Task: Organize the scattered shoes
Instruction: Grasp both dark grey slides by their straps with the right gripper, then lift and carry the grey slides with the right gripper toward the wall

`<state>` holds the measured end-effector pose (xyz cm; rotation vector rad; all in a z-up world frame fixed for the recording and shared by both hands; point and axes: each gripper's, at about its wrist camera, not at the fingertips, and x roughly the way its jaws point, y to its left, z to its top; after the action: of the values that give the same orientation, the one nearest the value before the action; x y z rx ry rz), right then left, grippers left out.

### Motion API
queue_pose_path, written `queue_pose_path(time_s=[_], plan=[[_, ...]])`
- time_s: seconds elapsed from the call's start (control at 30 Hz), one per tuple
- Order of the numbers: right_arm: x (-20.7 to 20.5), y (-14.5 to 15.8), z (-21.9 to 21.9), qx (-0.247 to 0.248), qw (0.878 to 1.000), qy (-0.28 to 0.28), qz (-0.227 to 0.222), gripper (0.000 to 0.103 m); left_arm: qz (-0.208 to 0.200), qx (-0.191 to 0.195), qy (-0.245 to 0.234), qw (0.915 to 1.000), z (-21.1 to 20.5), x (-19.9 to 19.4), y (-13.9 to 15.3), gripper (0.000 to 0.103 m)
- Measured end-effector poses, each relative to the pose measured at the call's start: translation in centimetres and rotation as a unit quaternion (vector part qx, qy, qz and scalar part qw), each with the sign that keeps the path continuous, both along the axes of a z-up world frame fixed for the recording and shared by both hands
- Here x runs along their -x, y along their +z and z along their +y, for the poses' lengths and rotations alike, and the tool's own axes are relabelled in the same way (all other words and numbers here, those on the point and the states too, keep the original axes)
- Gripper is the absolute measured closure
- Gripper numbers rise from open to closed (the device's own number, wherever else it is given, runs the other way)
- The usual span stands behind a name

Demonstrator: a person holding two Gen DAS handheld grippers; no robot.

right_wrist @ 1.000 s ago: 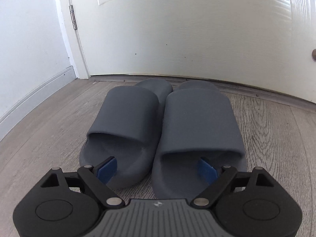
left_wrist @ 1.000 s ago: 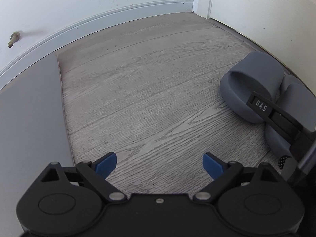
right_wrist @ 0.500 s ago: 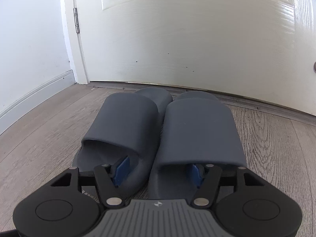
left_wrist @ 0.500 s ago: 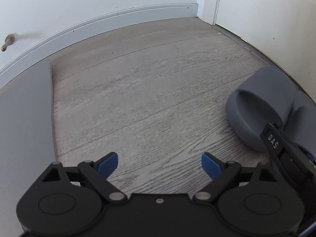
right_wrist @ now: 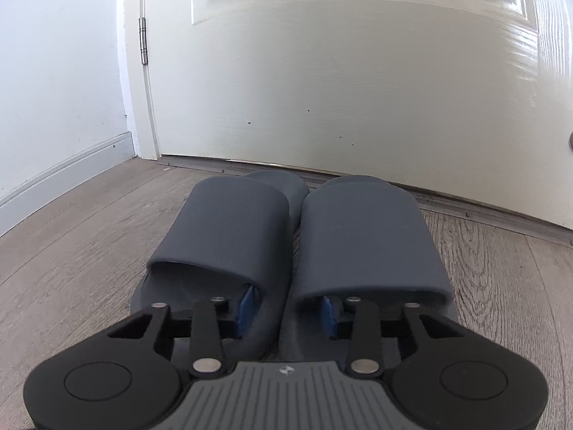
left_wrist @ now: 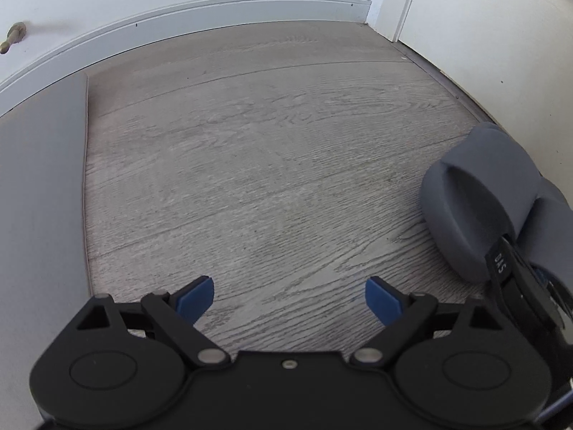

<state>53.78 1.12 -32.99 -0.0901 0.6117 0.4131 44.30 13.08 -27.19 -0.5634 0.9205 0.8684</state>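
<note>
Two dark grey slides are seen side by side on the wooden floor (right_wrist: 71,251), touching along their inner sides. Their toes point at the white door (right_wrist: 358,89) on the far side, and their open heels face the near side. So their long way runs near to far, straight out from the right claw (right_wrist: 287,313).

The right claw is right at the heels. One blue finger (right_wrist: 245,308) is tucked under the strap of the left slide (right_wrist: 229,229). The other finger is tucked under the strap of the right slide (right_wrist: 365,236). The two inner sides are held between the fingers, pressed together as a pair. How hard they are pinched cannot be told.

The left claw (left_wrist: 289,299) is spread wide over bare floor, with nothing in it. The slides lie well off to its right, so the right claw is the nearer one.

The pair already sits neat and straight by the door. Whether it is being set down or picked up cannot be told.
</note>
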Motion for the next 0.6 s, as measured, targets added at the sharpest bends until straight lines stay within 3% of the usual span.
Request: queue_pose_path(time_s=[0.2,0.33,0.6], plan=[[-0.2,0.5,-1.2,0.006,0.999,0.028,-0.016,0.081,0.017,-0.025,-0.027,0.9992,-0.9,-0.7,0.0,0.011],[0.0,1.5,-2.9,0.009,0.998,0.045,-0.041,0.085,0.002,-0.017,-0.038,0.9991,-0.9,-0.9,0.5,0.011],[1.4,4.5,-7.6,0.002,0.996,0.066,-0.066,0.086,-0.007,0.008,-0.119,0.9929,-2.5,-2.7,1.6,0.011]])
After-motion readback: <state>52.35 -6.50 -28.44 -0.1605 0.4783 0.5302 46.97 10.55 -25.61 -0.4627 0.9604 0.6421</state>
